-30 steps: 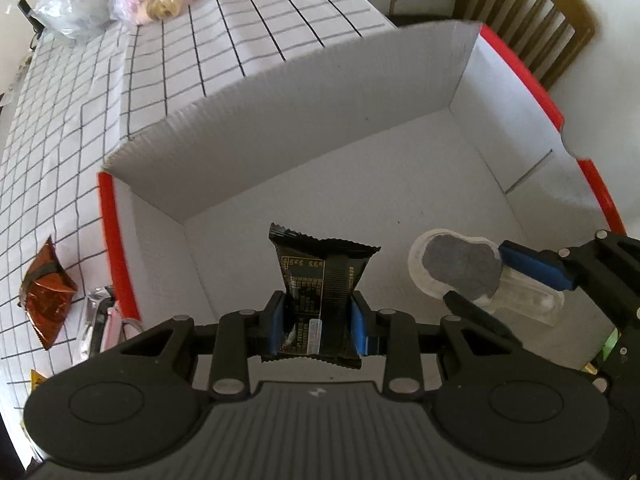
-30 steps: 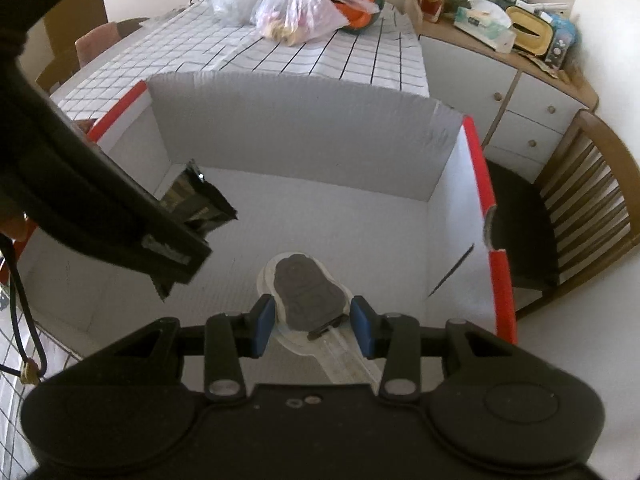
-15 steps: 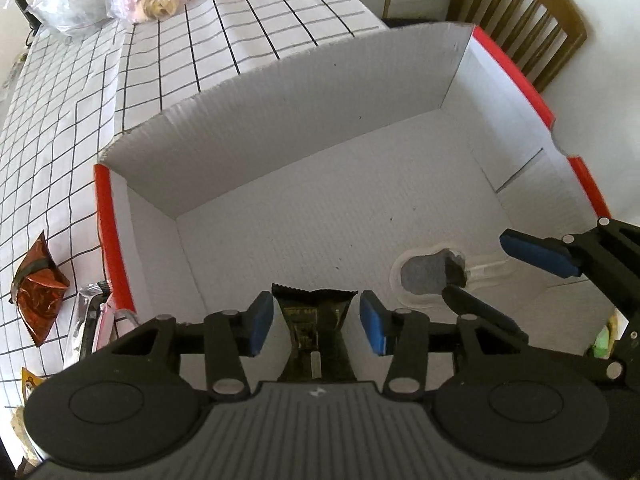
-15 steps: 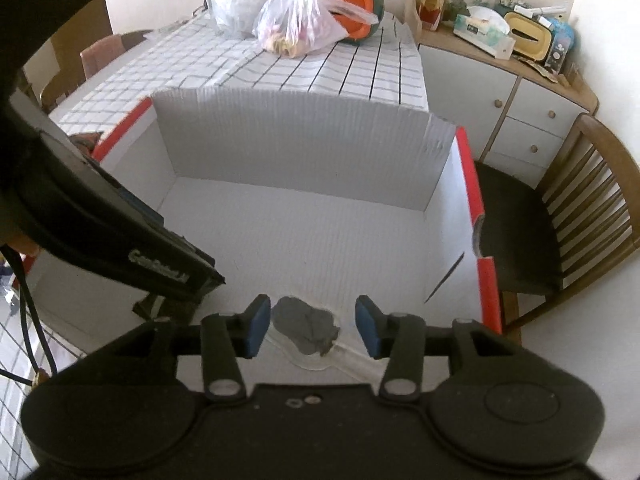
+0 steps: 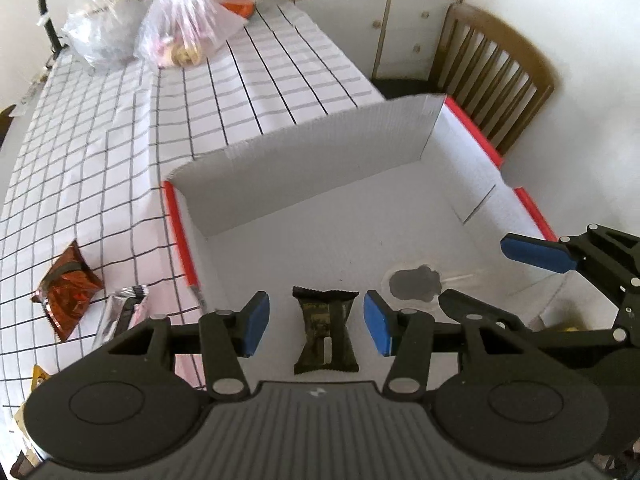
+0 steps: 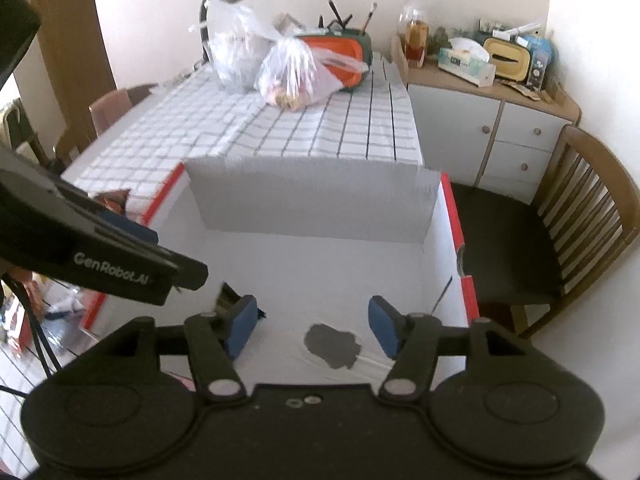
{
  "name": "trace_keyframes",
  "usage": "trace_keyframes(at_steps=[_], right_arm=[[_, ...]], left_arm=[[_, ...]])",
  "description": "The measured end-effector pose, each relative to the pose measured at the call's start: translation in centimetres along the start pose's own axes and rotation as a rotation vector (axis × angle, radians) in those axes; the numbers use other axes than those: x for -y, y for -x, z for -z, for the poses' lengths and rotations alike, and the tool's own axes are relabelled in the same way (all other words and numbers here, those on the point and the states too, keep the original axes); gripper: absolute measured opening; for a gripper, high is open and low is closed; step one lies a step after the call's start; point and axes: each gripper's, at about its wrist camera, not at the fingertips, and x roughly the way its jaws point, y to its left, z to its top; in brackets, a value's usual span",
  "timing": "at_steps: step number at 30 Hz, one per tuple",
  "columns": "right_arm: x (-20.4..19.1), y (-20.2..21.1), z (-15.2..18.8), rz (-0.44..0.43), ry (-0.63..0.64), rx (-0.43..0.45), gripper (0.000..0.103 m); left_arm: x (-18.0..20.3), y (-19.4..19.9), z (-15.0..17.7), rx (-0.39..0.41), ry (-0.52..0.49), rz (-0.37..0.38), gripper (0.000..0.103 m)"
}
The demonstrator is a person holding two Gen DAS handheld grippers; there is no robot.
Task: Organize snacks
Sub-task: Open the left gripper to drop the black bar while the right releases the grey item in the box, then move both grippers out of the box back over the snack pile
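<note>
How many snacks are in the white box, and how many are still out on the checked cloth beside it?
In the box: 2, a black packet and a clear pack with a grey treat.
On the cloth: 2 clearly seen, a red-brown packet and a silver-pink packet; scraps at the frame edge are unclear.
Total: 4.

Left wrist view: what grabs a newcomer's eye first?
The big white cardboard box with red edges fills the middle. On its floor lie a dark snack packet, between the open left tongs, and a clear-wrapped grey snack to its right. On the checked tablecloth left of the box sits an orange-brown packet.
</note>
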Motion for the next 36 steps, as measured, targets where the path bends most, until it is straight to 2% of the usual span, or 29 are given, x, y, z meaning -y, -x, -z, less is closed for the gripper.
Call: trace_keyframes(at_steps=[4, 11, 16, 21, 29, 33, 36], right_arm=[[-1.0, 1.4, -0.2, -0.008, -0.002, 0.034, 0.064], [-3.0, 3.5, -0.2, -0.03, -0.001, 0.084, 0.078], [-4.4, 5.0, -0.1, -0.055, -0.015, 0.116, 0.084], [-5.9, 5.9, 0.2, -0.096, -0.04, 0.132, 0.092], [-9.1, 6.1, 0.8, -0.15, -0.028, 0.129, 0.097], [-10.9, 6.1, 1.1, -0.183, -0.01, 0.131, 0.101], [-12.4, 5.8, 1.4, -0.206, 0.008, 0.127, 0.103]], left_arm=[[-0.9, 2.0, 1.0, 0.049, 0.012, 0.01, 0.051], [-2.9, 5.5, 3.3, 0.142, 0.038, 0.016, 0.054], [-4.4, 7.6, 5.3, 0.205, 0.066, 0.011, 0.062], [-5.8, 8.7, 7.3, 0.221, 0.086, 0.01, 0.063], [-8.7, 10.1, 10.7, 0.246, 0.141, -0.008, 0.063], [-10.5, 10.7, 12.5, 0.258, 0.175, -0.024, 0.072], [-11.7, 11.1, 13.7, 0.26, 0.202, -0.035, 0.073]])
